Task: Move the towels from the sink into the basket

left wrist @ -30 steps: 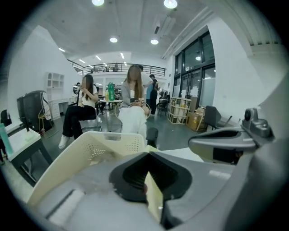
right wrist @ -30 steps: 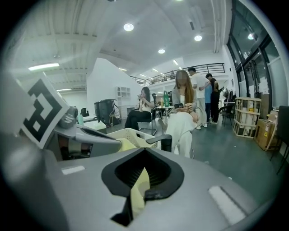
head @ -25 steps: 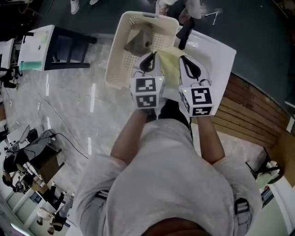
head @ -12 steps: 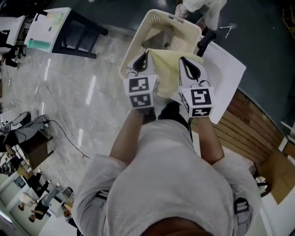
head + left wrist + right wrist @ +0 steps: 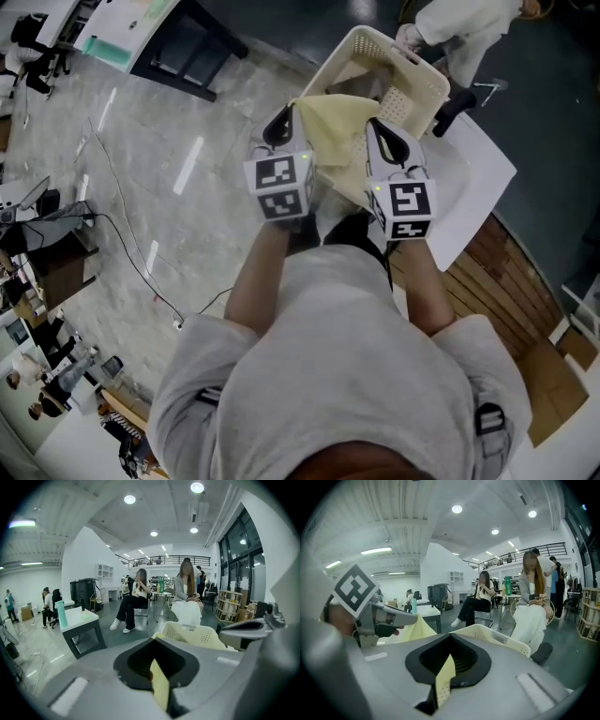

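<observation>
1. My left gripper (image 5: 284, 122): jaws pinched right together on 1 top corner of the yellow towel (image 5: 339, 131). The left gripper view shows a thin strip of yellow cloth caught between them.
2. My right gripper (image 5: 380, 131): same story, jaws fully closed on the other top corner. The dotted weave of the cloth sits in the slot in the right gripper view.
3. The 2 grippers are side by side and near each other, both pointing away from me and a little downward. The towel hangs spread between them.
4. So the towel is up off the white sink (image 5: 478, 178), in the air at the near side of the cream perforated basket (image 5: 412, 105). From the head view its far edge overlaps the basket's near rim. I cannot tell whether cloth and rim touch.
5. Inside the basket there is a grey cloth (image 5: 359, 86), partly hidden behind the yellow one.
6. The basket stands just beside the sink, at the sink's far left corner as I look down. The sink lies ahead and to my right.
7. Past the basket a seated person in white (image 5: 459, 23) is close to its far rim, and pale marble floor (image 5: 169, 169) spreads out to my left.
</observation>
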Demonstrator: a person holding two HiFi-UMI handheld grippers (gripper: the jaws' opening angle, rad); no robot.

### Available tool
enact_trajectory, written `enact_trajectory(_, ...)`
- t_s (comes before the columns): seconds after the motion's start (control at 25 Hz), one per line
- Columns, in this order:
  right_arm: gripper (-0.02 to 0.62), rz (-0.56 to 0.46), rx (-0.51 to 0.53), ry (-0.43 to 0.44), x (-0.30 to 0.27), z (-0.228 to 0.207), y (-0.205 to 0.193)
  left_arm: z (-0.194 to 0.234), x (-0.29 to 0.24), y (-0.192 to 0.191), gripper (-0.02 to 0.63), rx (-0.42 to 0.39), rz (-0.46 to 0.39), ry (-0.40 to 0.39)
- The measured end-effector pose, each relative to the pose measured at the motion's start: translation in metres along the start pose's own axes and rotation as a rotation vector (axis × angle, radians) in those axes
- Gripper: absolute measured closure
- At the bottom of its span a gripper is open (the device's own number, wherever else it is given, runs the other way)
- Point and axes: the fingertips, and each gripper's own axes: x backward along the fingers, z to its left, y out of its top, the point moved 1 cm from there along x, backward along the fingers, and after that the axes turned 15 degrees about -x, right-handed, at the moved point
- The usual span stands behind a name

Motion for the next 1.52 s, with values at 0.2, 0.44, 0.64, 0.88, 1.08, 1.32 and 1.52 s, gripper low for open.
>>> enact_trajectory(0.2,0.589,0.007,0.007,0.006,-0.004,0.008,0.002,-0.009,0.0,-0.004,0.584,-0.004,0.01,-0.036)
enact_trajectory(0.44,0.589,0.013,-0.011,-0.028,-0.001,-0.006,0.0,-0.048,-0.013,0.0,0.584,-0.039,0.012,-0.131)
enact_trajectory(0.64,0.589,0.013,-0.028,-0.064,0.003,-0.023,-0.001,-0.079,-0.029,-0.004,0.584,-0.06,0.036,-0.203)
enact_trajectory(0.88,0.589,0.008,-0.045,-0.093,0.005,-0.044,0.001,-0.116,-0.043,-0.006,0.572,-0.103,0.075,-0.33)
enact_trajectory(1.08,0.589,0.009,-0.053,-0.097,0.004,-0.048,-0.001,-0.125,-0.043,-0.003,0.528,-0.103,0.061,-0.372)
enact_trajectory(1.32,0.589,0.004,-0.046,-0.091,0.002,-0.045,0.0,-0.123,-0.036,0.011,0.528,-0.105,0.003,-0.394)
enact_trajectory(1.52,0.589,-0.014,-0.028,-0.091,0.004,-0.04,0.01,-0.109,-0.029,0.018,0.529,-0.098,-0.027,-0.351)
